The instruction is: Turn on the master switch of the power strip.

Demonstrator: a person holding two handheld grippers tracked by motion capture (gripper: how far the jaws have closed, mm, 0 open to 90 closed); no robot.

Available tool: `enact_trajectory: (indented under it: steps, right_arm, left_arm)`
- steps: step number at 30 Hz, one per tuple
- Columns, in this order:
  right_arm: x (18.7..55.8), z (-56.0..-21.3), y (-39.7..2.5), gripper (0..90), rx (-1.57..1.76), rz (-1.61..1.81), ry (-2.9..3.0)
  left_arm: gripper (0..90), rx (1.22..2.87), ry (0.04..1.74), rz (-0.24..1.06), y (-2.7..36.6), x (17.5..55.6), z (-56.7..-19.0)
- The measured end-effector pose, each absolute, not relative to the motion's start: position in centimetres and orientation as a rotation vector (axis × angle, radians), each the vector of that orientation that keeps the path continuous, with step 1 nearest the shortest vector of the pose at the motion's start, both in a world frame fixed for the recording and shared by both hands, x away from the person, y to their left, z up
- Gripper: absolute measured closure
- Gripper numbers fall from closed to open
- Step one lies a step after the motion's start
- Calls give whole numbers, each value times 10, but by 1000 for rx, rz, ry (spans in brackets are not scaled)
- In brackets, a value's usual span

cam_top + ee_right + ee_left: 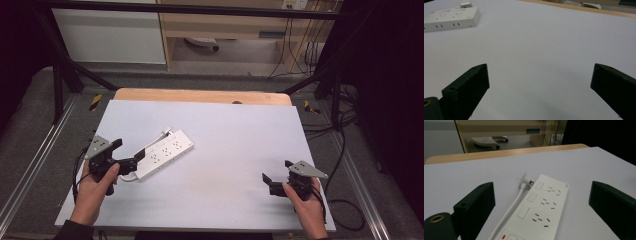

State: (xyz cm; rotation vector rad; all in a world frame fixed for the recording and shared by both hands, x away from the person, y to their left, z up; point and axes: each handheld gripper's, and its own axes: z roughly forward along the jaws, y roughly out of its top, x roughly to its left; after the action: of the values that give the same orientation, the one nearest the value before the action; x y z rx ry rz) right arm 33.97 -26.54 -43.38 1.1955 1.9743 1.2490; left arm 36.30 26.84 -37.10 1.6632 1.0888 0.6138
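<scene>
Left gripper (126, 152) held wide open at near end of white power strip (165, 153); plug (527, 179) laid beside strip. Right gripper (277, 174) wide open, well apart.

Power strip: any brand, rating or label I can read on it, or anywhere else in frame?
No text can be read.
Power strip: a small grey mark at its far corner, too small to read; a red mark by the switch, with no letters.
Yellow-and-black stripes on the floor: a marking, no words.
Left claw and right claw: no labels visible.
</scene>
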Motion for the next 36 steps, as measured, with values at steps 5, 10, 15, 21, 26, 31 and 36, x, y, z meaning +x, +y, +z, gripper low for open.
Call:
enact_trajectory:
  steps: [5, 10, 15, 21, 26, 31, 36]
  right_arm:
    - [340, -434, -264, 23, 1198, 1251, 1978]
    - [340, -435, -264, 23, 1201, 1246, 1979]
    - [340, -434, -265, 23, 1200, 1243, 1974]
    - [341, -436, -264, 23, 1205, 1240, 1980]
    - [341, -436, -264, 23, 1207, 1232, 1984]
    - [340, -435, -265, 23, 1212, 1238, 1976]
    - [341, -436, -265, 23, 1217, 1240, 1974]
  left_arm:
    - [68, 1667, 1084, 622, 266, 368, -372]
    - [67, 1666, 1087, 629, 265, 374, -377]
    - [70, 1655, 1098, 625, 265, 380, -381]
    - [70, 1646, 1099, 627, 266, 385, -387]
    - [71, 1666, 1100, 624, 265, 387, -391]
    - [70, 1674, 1099, 625, 264, 388, -393]
    - [70, 1683, 1106, 618, 263, 392, -395]
